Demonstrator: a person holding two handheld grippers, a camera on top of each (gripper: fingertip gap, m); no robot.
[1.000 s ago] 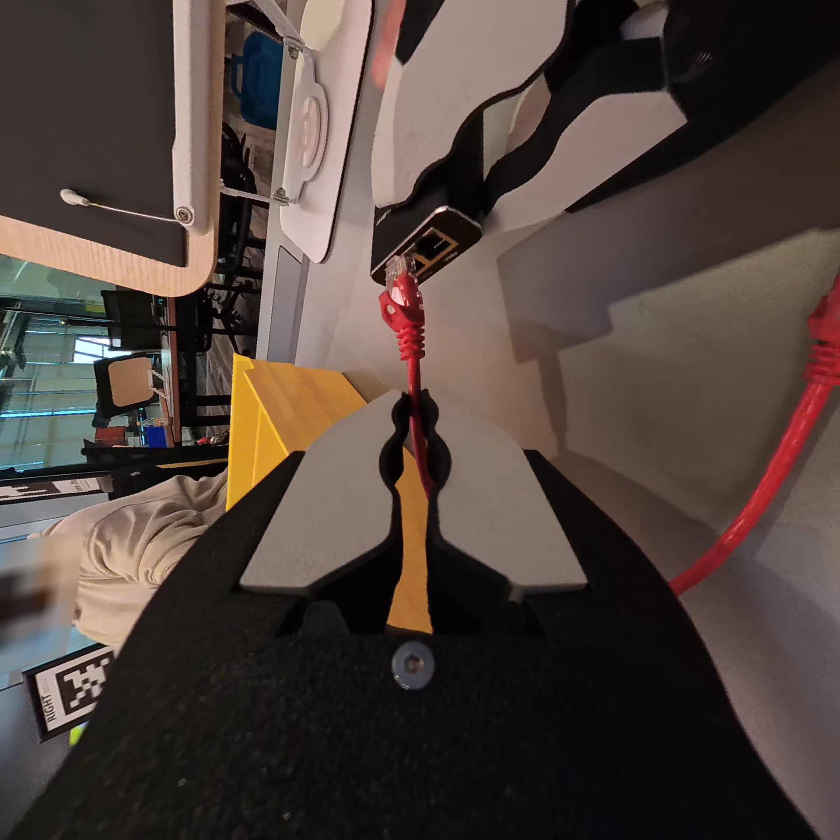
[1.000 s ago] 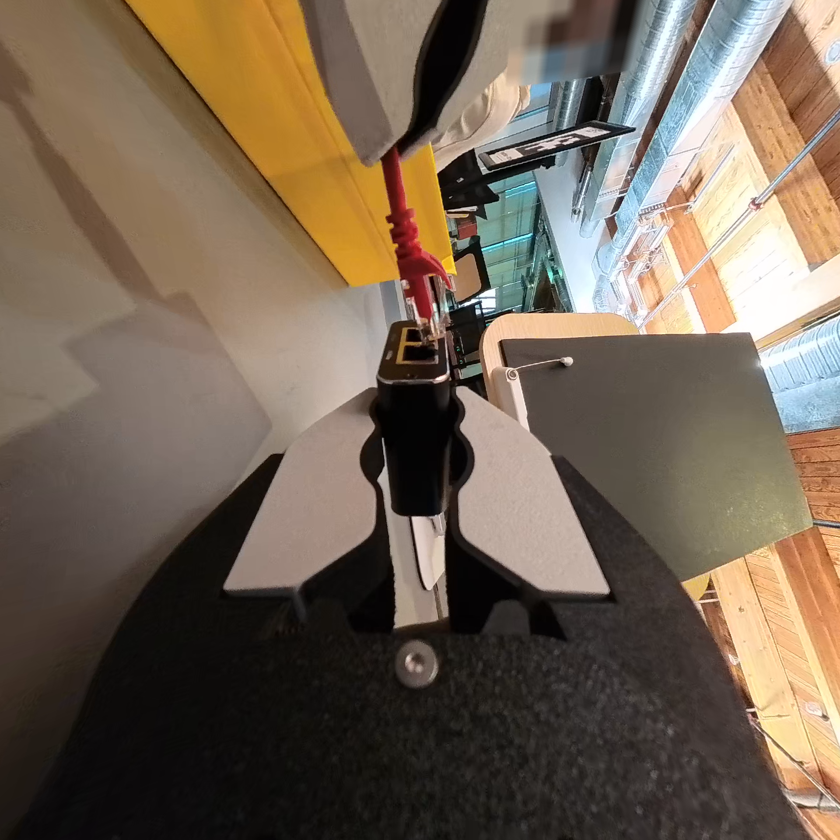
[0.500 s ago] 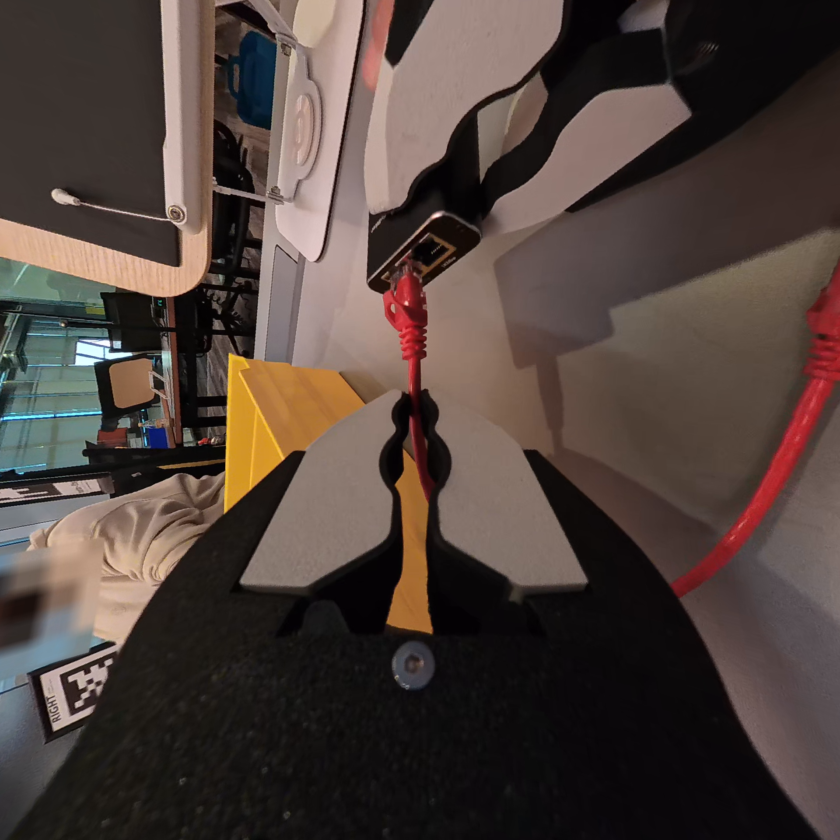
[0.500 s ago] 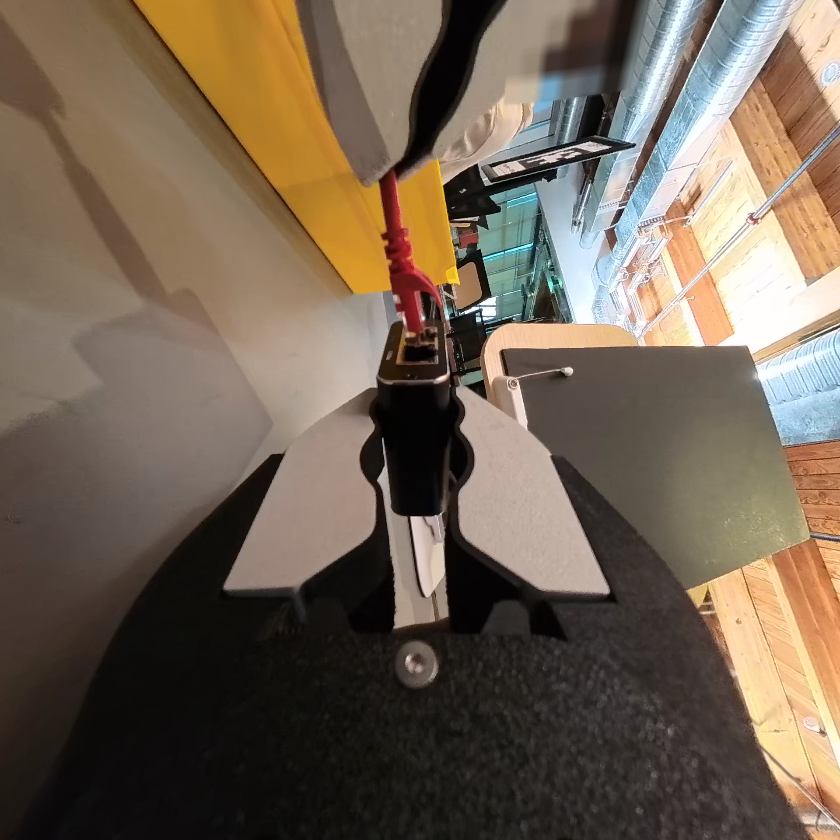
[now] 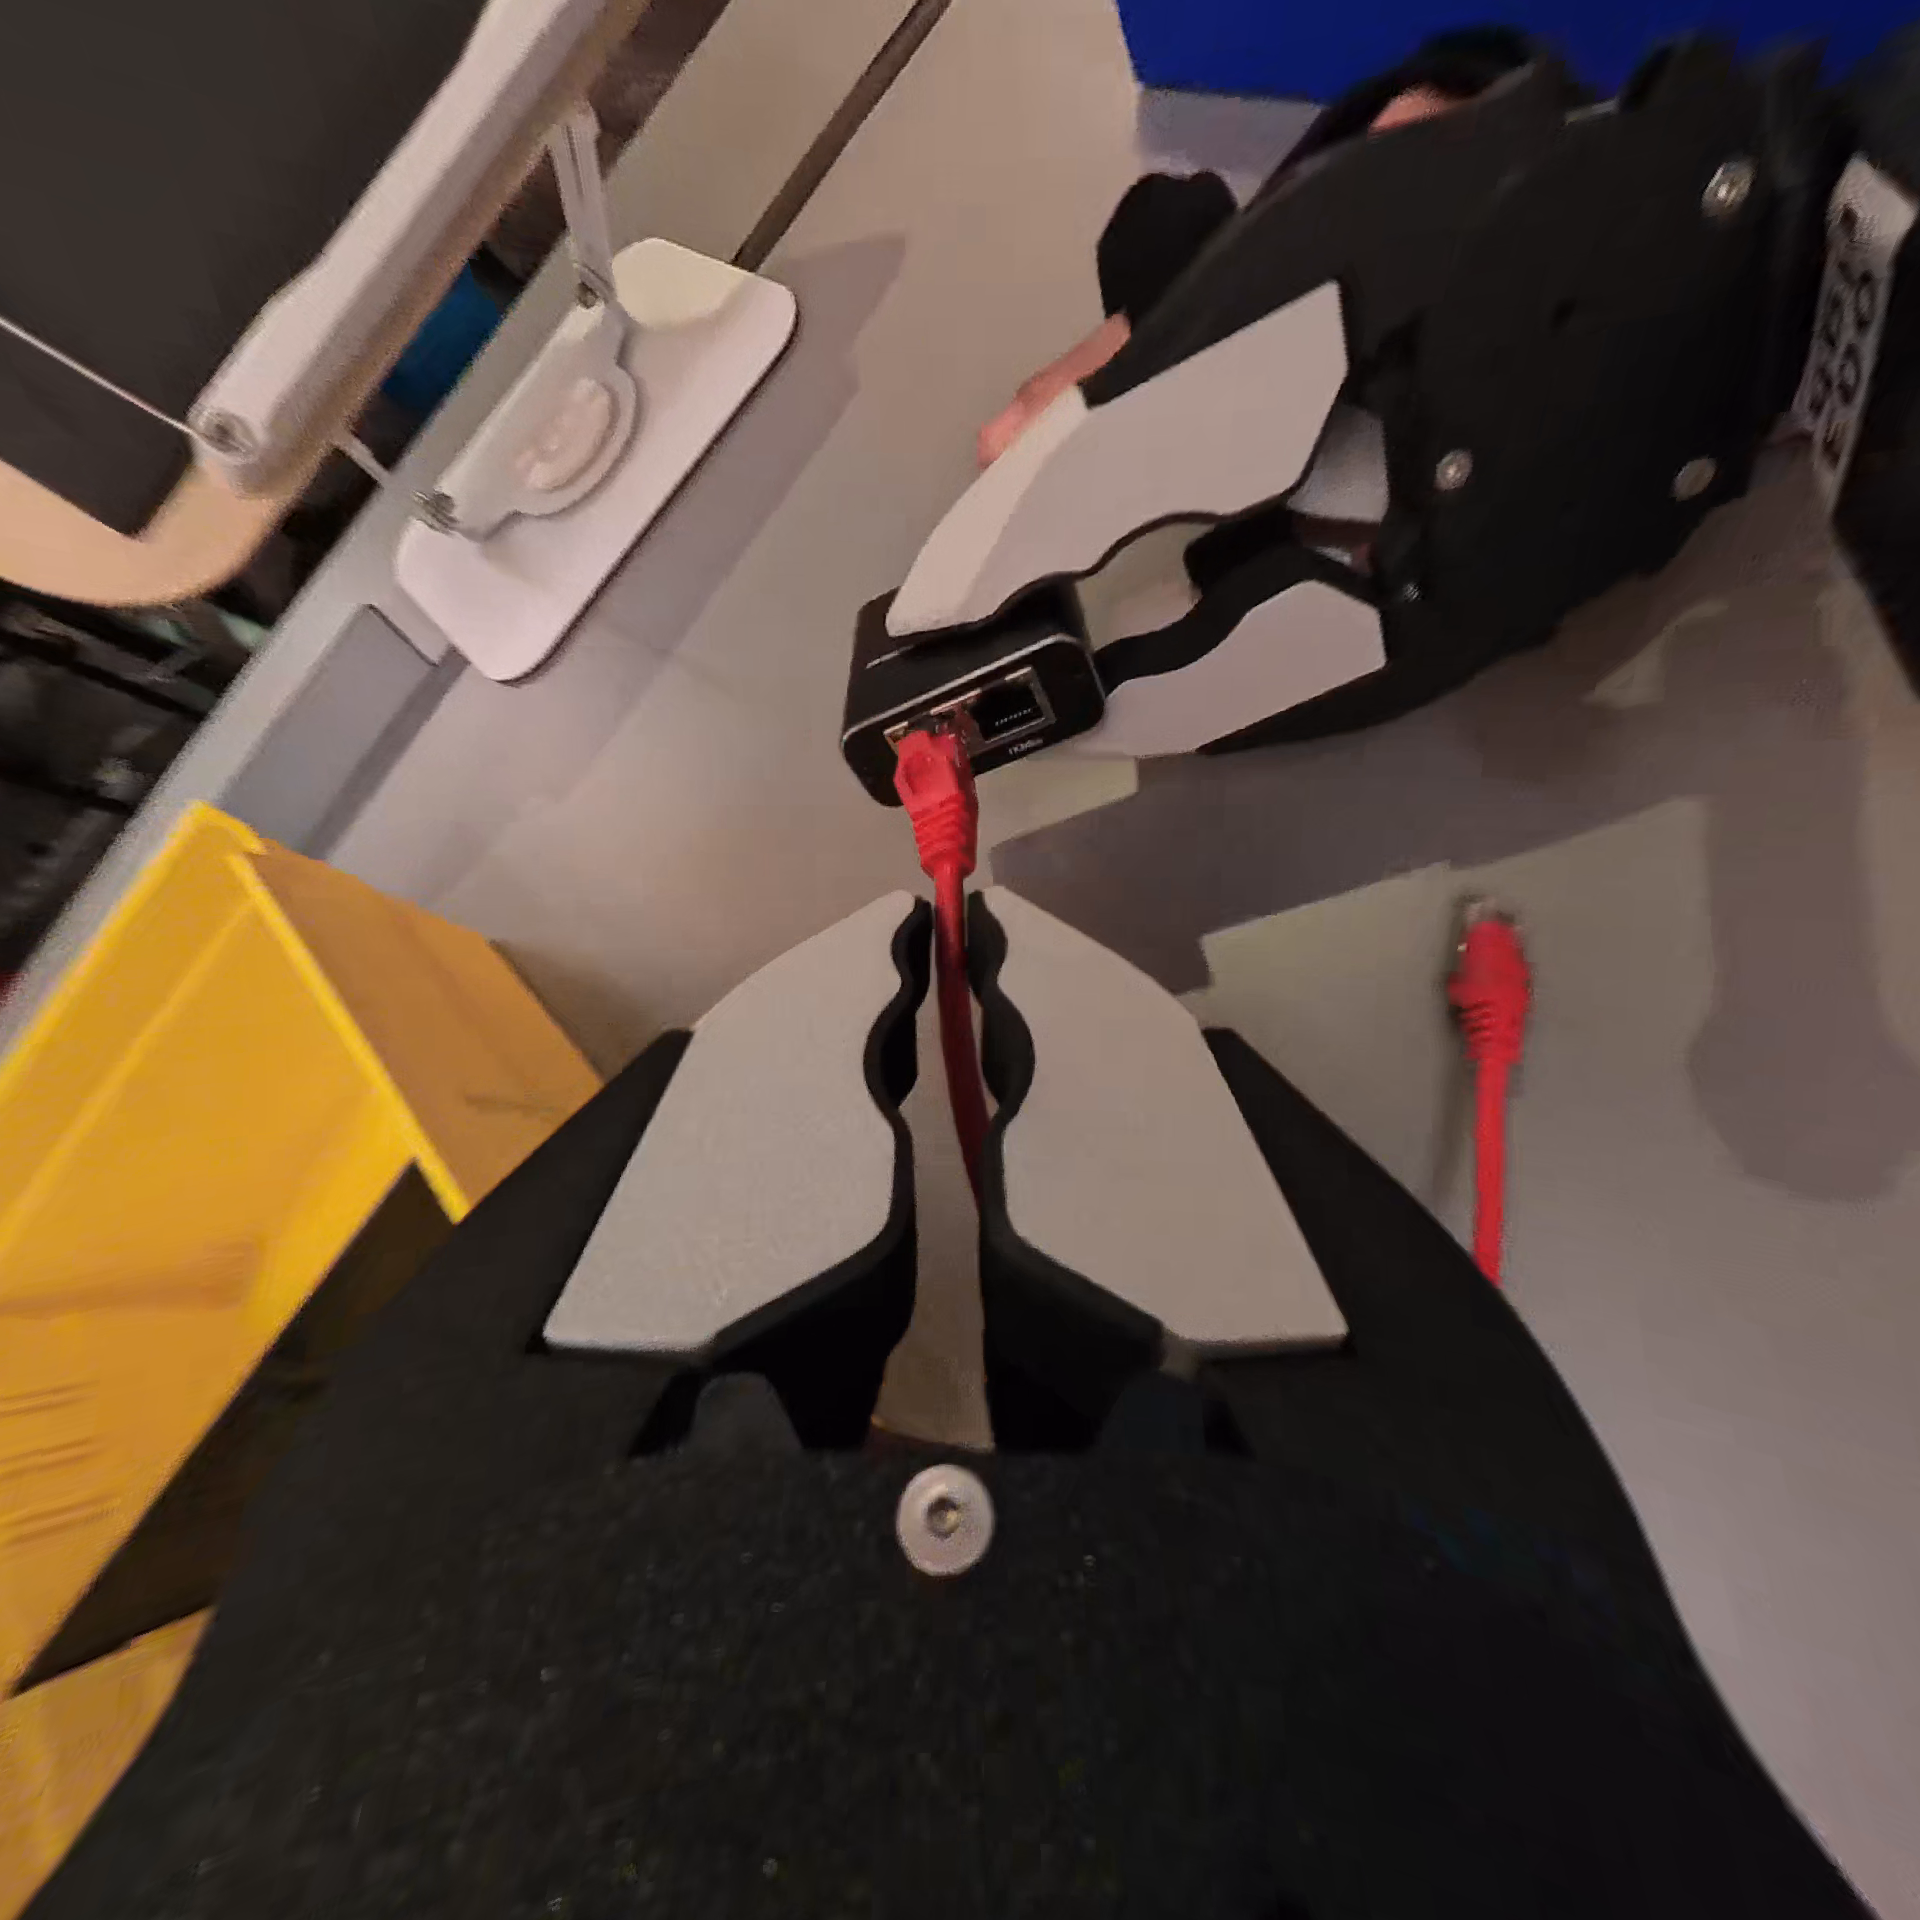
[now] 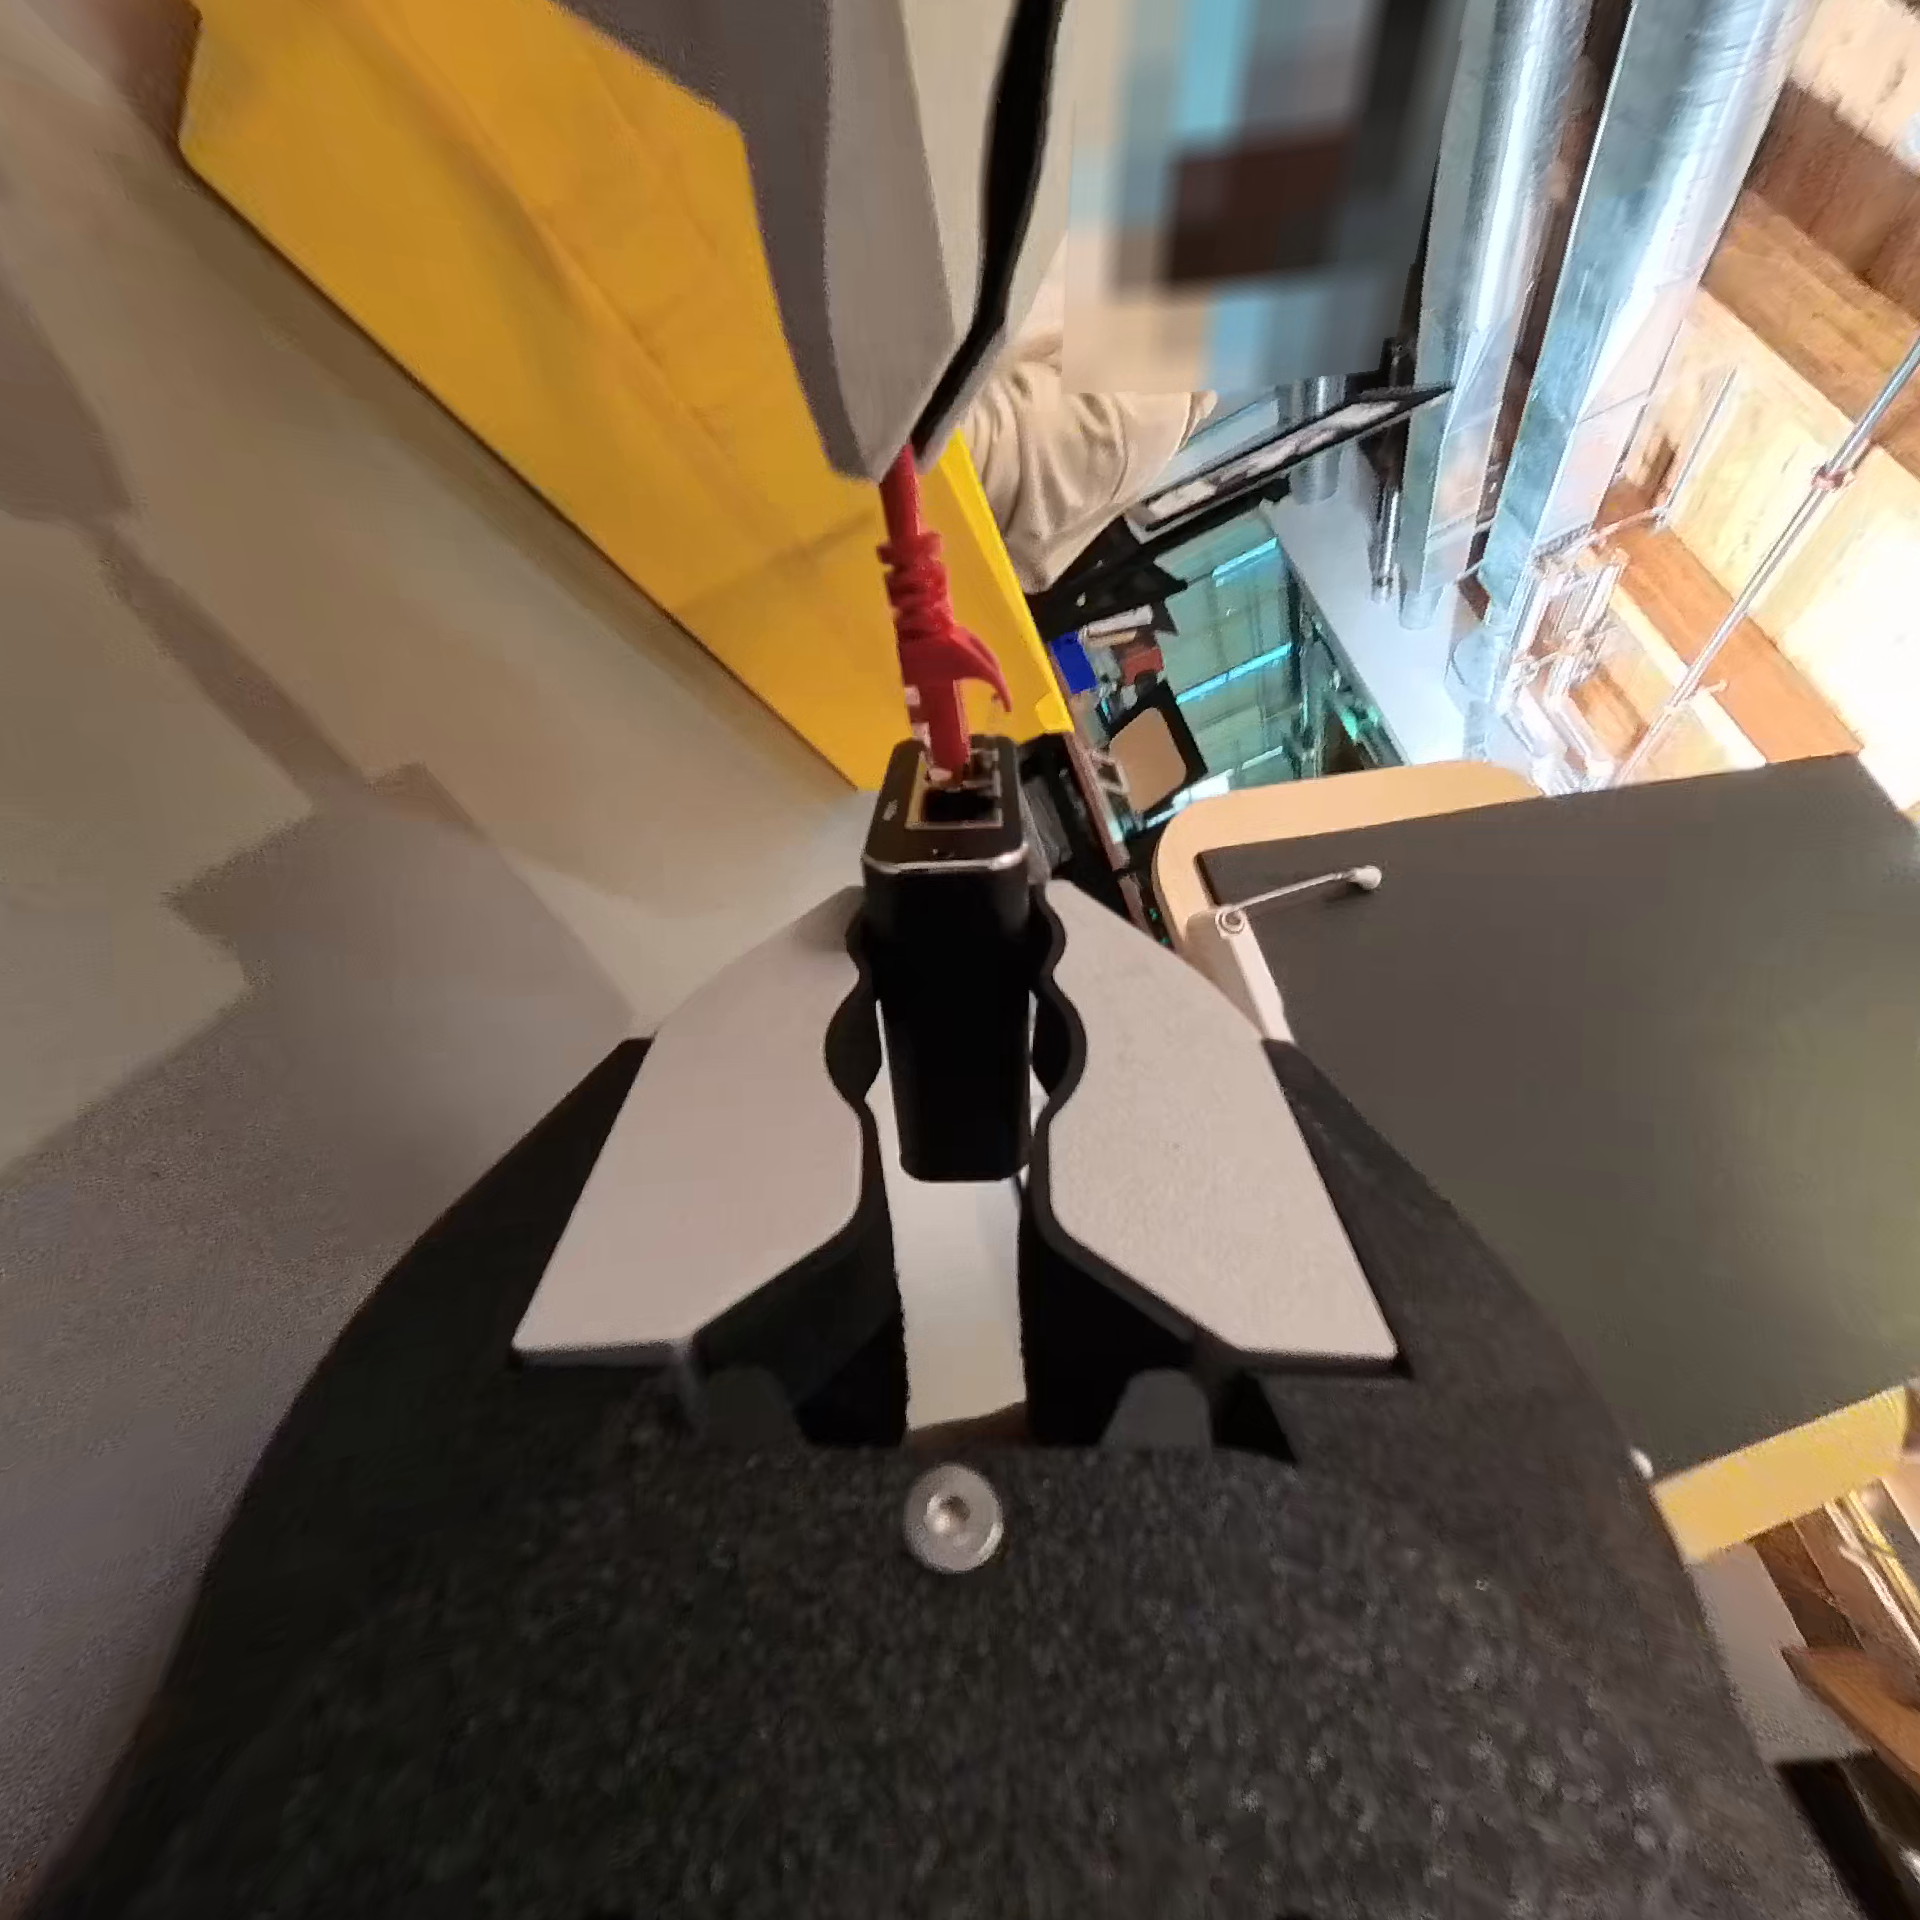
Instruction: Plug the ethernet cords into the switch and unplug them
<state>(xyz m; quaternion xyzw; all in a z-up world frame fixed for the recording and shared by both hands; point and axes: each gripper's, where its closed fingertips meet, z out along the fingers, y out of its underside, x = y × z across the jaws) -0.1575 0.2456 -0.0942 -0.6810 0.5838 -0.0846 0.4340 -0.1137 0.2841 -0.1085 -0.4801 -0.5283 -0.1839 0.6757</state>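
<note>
My left gripper (image 5: 943, 914) is shut on a red ethernet cord (image 5: 958, 1039). The cord's plug (image 5: 935, 779) sits in the left port of the small black switch (image 5: 971, 696). My right gripper (image 6: 951, 925) is shut on the switch (image 6: 951, 997). It shows in the left wrist view (image 5: 1351, 540) to the upper right. In the right wrist view the red plug (image 6: 935, 665) enters the far port, and the near port is empty. A second red cord (image 5: 1488, 1060) lies loose on the grey table (image 5: 1714, 1351), right of my left gripper.
A yellow bin (image 5: 208, 1091) stands at the left, close to my left gripper; it also shows in the right wrist view (image 6: 520, 312). A white stand base (image 5: 592, 457) lies beyond it. A dark board with a wooden edge (image 6: 1610, 1091) is right of the switch. Left tips to right tips: about 6 centimeters.
The red plug has gone from just outside the switch into its port. Both grippers have turned, so the views have rotated. The grips have not changed.
</note>
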